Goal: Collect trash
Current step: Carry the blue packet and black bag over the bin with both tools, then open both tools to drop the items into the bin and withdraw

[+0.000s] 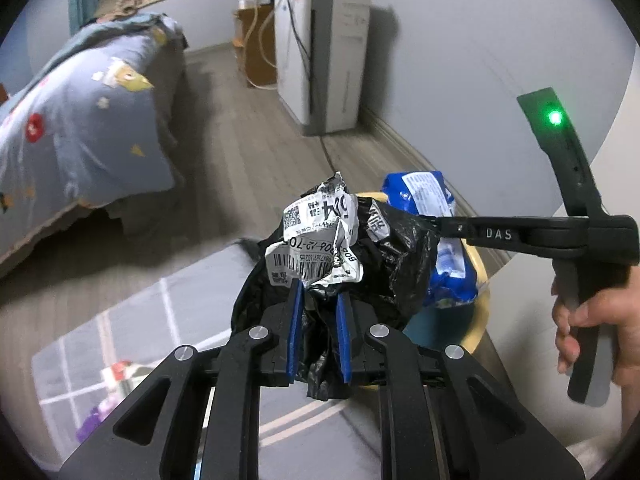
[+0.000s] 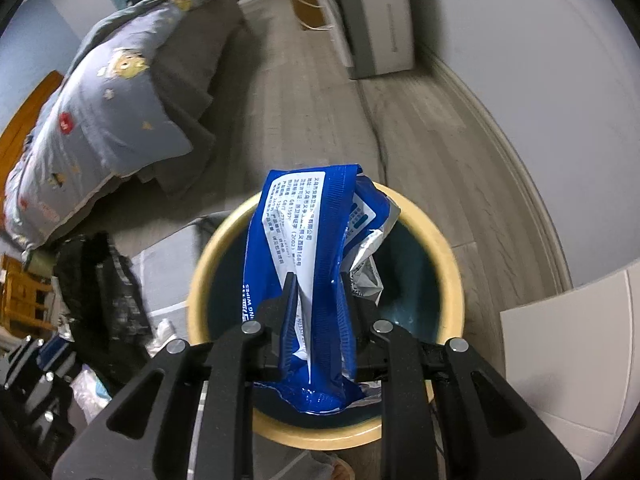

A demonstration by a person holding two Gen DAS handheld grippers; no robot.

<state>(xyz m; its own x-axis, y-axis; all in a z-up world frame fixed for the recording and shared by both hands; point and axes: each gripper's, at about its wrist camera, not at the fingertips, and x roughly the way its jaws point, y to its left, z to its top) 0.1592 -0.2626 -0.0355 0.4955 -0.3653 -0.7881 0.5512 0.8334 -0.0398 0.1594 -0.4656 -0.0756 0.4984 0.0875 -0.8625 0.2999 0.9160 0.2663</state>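
The right gripper [image 2: 318, 292] is observed clenched on a blue wipes packet [image 2: 308, 248], which is pinched across its width, its long axis running forward along the fingers and out past the tips. The packet is held directly over the open mouth of a yellow-rimmed bin [image 2: 448, 264]; in the right wrist view the dark interior is seen all round the packet, so the bin lies straight below and ahead of this claw. The left gripper [image 1: 320, 292] is noted clamped on a crumpled black bag with a white shipping label [image 1: 320, 240]. This bundle stands up from the blue pads [image 1: 295, 320] with no clear long axis, and it is carried beside the bin rather than over it: in the left wrist view the bin rim [image 1: 482, 300] shows to the right of and beyond the bundle, partly hidden by it. The right claw is therefore judged the nearer to the bin, already in place for a drop, whereas the left would need to be shifted rightward over the opening. A bed [image 1: 92, 112] and a white appliance [image 1: 320, 56] are recorded well apart in the background.
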